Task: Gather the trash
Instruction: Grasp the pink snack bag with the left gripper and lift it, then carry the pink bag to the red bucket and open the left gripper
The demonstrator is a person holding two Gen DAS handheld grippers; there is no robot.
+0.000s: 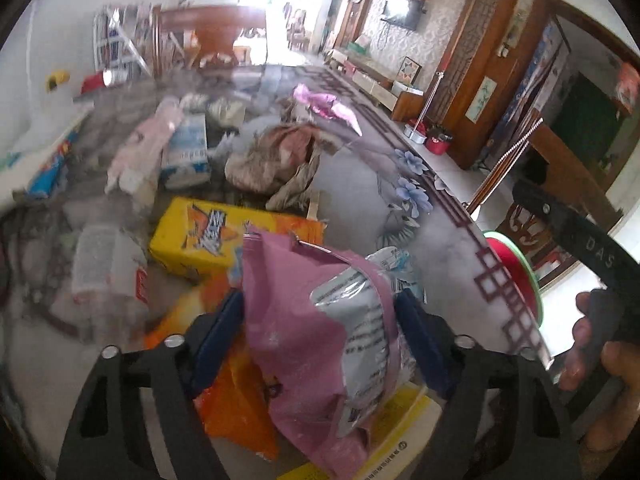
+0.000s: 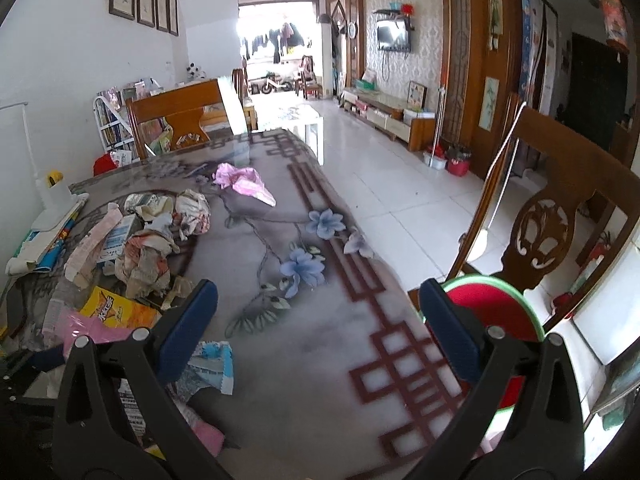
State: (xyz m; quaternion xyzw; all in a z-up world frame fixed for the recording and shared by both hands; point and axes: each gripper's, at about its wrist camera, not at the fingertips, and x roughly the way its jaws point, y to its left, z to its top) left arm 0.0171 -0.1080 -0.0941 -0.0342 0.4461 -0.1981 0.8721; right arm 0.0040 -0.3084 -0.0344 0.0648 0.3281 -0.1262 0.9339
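The left gripper (image 1: 320, 320) clasps a crumpled pink wrapper (image 1: 288, 320) with a silver printed lining, both blue pads against its sides. An orange wrapper (image 1: 236, 400) and a yellow box (image 1: 192, 232) lie under and just beyond it on the table (image 1: 440, 240). The right gripper (image 2: 316, 324) gapes empty above the table edge, a red bin (image 2: 492, 312) just beyond its right finger.

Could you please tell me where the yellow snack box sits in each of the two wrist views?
Left wrist: the yellow snack box lies left of centre, just behind the pink wrapper.
Right wrist: the same box is at lower left, beside the near blue pad.
Shared landmark: the red bin past the table edge.
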